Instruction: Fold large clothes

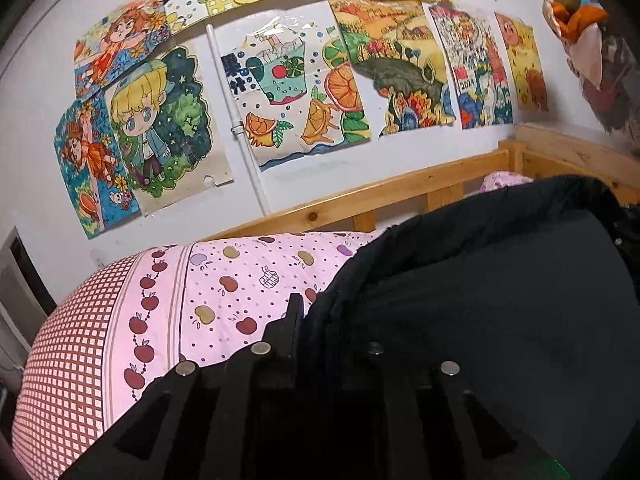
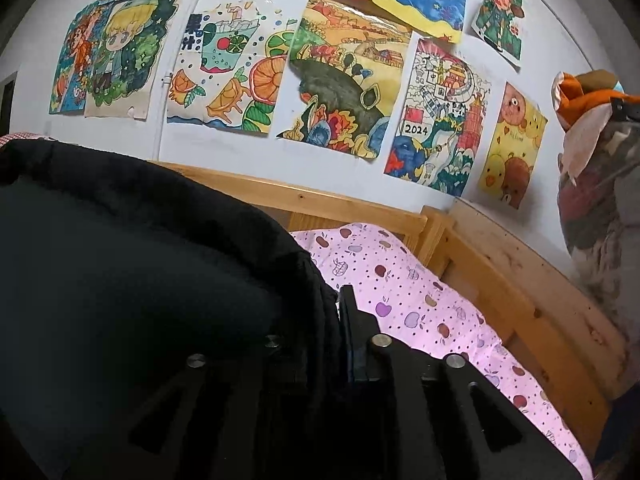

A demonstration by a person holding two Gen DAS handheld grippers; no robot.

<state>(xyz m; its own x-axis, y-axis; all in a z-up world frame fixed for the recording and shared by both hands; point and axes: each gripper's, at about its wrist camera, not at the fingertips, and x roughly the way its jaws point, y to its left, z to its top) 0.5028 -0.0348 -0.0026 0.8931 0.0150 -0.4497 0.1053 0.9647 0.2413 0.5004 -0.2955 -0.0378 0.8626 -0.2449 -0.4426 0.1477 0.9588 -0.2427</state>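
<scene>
A large black padded garment [image 1: 492, 292] is lifted above the bed and fills the right of the left wrist view and the left of the right wrist view [image 2: 132, 264]. My left gripper [image 1: 310, 316] is shut on its left edge; only the left finger [image 1: 290, 328] shows, the other is hidden under the cloth. My right gripper [image 2: 334, 316] is shut on its right edge; the right finger [image 2: 354, 332] shows beside the bunched fabric.
A pink apple-print sheet [image 1: 224, 292] covers the bed, also seen in the right wrist view [image 2: 424, 304]. A wooden bed rail [image 1: 400, 196] runs along a wall of children's drawings [image 2: 344, 76]. Hanging clothes [image 2: 596, 184] are at the far right.
</scene>
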